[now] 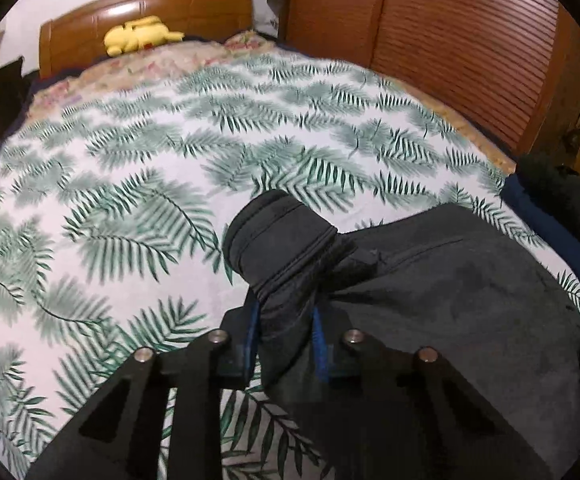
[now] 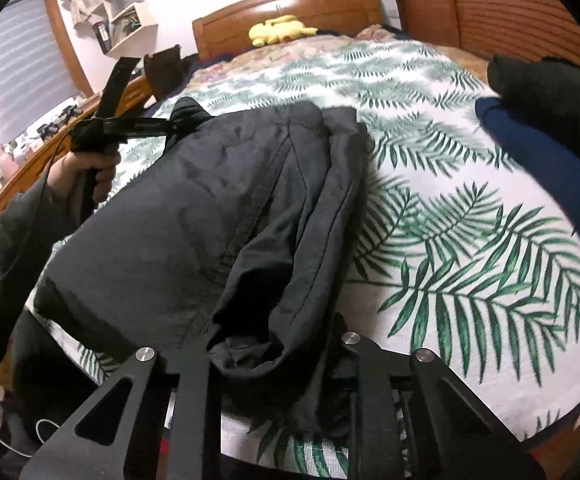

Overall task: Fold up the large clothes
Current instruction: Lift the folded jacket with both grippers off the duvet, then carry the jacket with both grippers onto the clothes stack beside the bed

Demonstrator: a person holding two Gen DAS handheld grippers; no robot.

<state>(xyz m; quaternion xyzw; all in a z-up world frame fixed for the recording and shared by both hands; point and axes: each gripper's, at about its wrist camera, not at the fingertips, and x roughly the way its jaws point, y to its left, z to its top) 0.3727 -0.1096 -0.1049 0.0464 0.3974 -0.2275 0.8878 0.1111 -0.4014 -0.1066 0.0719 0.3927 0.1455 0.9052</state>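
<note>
A large black garment lies bunched on the near part of the leaf-print bed. My right gripper is shut on a gathered fold at the garment's near end, by the bed's edge. In the left wrist view my left gripper is shut on a ribbed cuff of the same black garment, which stands up above the blue pads. The right wrist view shows the left gripper from the side at the garment's far left corner, held by a hand.
A yellow plush toy rests by the wooden headboard. Louvred wardrobe doors stand along the bed's right side. A dark blue cloth and a black fuzzy item lie at the right edge. Shelves hang on the left wall.
</note>
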